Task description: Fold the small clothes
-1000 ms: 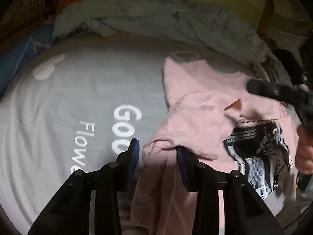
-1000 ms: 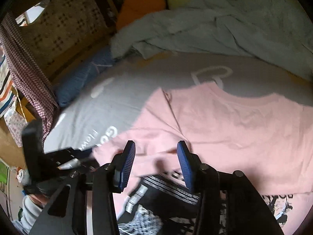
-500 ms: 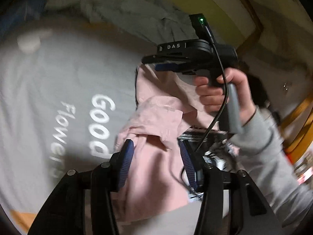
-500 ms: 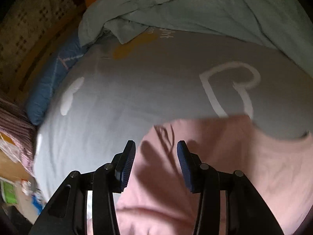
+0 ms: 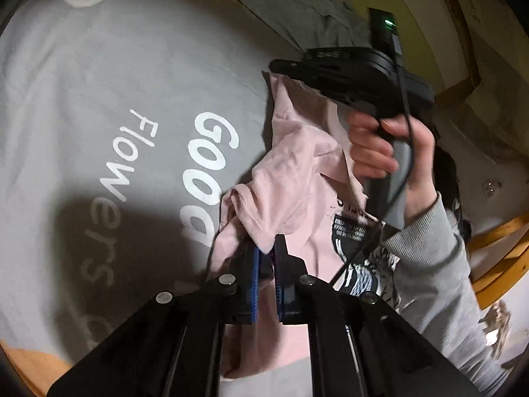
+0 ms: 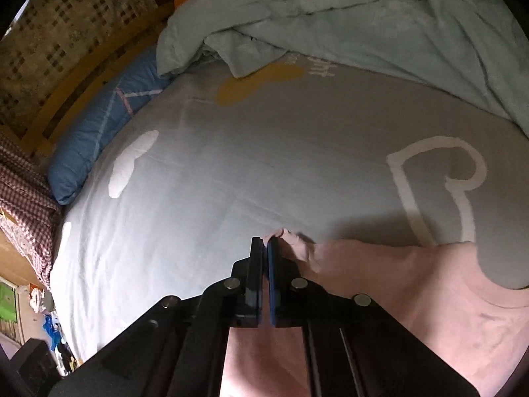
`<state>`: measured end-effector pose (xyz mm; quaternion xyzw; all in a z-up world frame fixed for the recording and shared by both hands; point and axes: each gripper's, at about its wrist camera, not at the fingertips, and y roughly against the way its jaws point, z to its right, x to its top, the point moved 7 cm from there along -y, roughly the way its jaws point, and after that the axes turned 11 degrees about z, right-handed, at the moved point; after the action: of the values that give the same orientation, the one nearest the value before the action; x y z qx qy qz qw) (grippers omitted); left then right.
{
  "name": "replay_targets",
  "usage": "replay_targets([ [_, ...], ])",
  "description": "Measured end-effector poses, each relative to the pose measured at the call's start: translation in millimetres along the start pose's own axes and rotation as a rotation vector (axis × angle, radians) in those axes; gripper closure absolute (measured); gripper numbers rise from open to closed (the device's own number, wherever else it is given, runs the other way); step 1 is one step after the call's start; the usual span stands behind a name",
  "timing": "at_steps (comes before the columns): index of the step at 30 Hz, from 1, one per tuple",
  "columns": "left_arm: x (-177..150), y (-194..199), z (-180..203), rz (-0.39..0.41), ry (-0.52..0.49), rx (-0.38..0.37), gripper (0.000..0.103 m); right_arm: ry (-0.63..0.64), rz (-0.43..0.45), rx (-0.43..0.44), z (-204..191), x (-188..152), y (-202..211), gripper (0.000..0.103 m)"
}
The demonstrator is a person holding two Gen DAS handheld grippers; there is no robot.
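The pink shirt (image 5: 297,172) is lying bunched on the grey bed sheet (image 5: 99,99), and both grippers are now pinching its edge, so a fold can start. The left gripper (image 5: 267,251) has just been closing and is clenching a pink fold. The right gripper (image 6: 264,244), open a moment ago, is now grasping the shirt's corner.

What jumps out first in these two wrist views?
The pink T-shirt, bunched mid-frame on the grey printed bedsheet, with both grippers having just closed on it: left gripper on a gathered fold, right gripper on an edge. Behind, a crumpled pale blue blanket lies along the bed's far side.
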<state>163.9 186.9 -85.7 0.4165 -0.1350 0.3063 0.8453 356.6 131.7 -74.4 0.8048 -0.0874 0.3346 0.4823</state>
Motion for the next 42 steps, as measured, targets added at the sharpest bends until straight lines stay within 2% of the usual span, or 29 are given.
replay_targets([
  [2, -2.7, -1.5, 2.1, -0.014, -0.034, 0.029, 0.096, -0.012, 0.015, -0.015, 2.4, 0.3, -8.0, 0.101],
  [5, -11.0, -2.4, 13.3, -0.026, -0.093, 0.052, 0.091, -0.044, 0.123, -0.085, 14.9, 12.2, -5.2, 0.101],
  [7, -11.2, 6.3, 21.7, 0.000, -0.093, 0.043, 0.069, -0.114, 0.168, -0.099, 29.7, 22.0, 2.6, 0.101],
  [9, -4.1, 17.0, 31.3, 0.044, -0.124, 0.003, 0.063, -0.215, 0.150, -0.013, 41.1, 23.3, 14.5, 0.101],
  [11, 5.6, 31.8, 39.2, 0.120, -0.148, -0.016, 0.060, -0.229, 0.125, 0.065, 42.0, 18.2, 28.6, 0.099],
  [12, 9.9, 36.6, 39.2, 0.151, -0.143, -0.019, 0.058, -0.192, 0.115, 0.097, 39.4, 11.4, 42.4, 0.098],
  [14, 15.8, 35.1, 32.8, 0.184, -0.124, -0.002, 0.058, -0.104, 0.119, 0.116, 32.3, -1.8, 63.8, 0.085],
  [16, 20.4, 23.4, 22.6, 0.192, -0.093, 0.065, 0.058, -0.004, 0.121, 0.123, 20.7, -20.6, 88.9, 0.075],
  [17, 21.5, 15.5, 14.2, 0.187, -0.066, 0.107, 0.058, 0.026, 0.120, 0.127, 16.3, -29.8, 98.7, 0.073],
  [18, 21.4, 8.5, 9.4, 0.176, -0.042, 0.118, 0.058, 0.049, 0.111, 0.127, 12.4, -39.4, 108.0, 0.073],
  [21, 16.2, -7.6, 6.7, 0.127, 0.034, 0.069, 0.058, 0.031, 0.062, 0.082, 15.7, -56.9, 116.2, 0.073],
  [23, 15.0, -7.4, 8.3, 0.123, 0.017, 0.071, 0.058, -0.004, 0.065, 0.070, 19.9, -52.6, 107.7, 0.073],
  [25, 9.7, -4.3, 7.1, 0.116, -0.025, 0.117, 0.058, -0.058, 0.065, 0.057, 27.9, -43.9, 93.0, 0.073],
  [27, 4.7, -6.3, 11.3, 0.101, -0.068, 0.147, 0.058, -0.086, 0.021, 0.084, 28.7, -36.5, 67.1, 0.073],
  [30, 4.3, -6.6, 8.9, 0.088, -0.113, 0.180, 0.058, -0.075, -0.073, 0.083, 24.9, -35.4, 29.0, 0.073],
  [32, 3.2, -0.8, -0.9, 0.087, -0.129, 0.196, 0.059, -0.025, -0.089, 0.049, 17.2, -35.3, 10.1, 0.073],
  [33, 2.6, -0.7, -4.5, 0.092, -0.157, 0.215, 0.065, -0.002, -0.080, 0.032, 14.9, -35.2, 7.4, 0.073],
  [34, 1.3, -1.0, -4.4, 0.103, -0.197, 0.251, 0.070, 0.029, -0.057, 0.005, 12.6, -33.5, 5.7, 0.076],
  [35, -0.9, -0.5, -3.1, 0.110, -0.224, 0.271, 0.073, 0.050, -0.041, -0.019, 11.9, -31.3, 5.1, 0.103],
  [38, -5.5, 2.7, 1.1, 0.109, -0.284, 0.304, 0.078, 0.039, 0.007, -0.067, 17.8, -21.4, 2.7, 0.103],
  [42, -10.9, 11.5, -2.6, 0.082, -0.249, 0.277, 0.078, -0.012, 0.059, -0.096, 31.0, -11.4, -1.0, 0.103],
])
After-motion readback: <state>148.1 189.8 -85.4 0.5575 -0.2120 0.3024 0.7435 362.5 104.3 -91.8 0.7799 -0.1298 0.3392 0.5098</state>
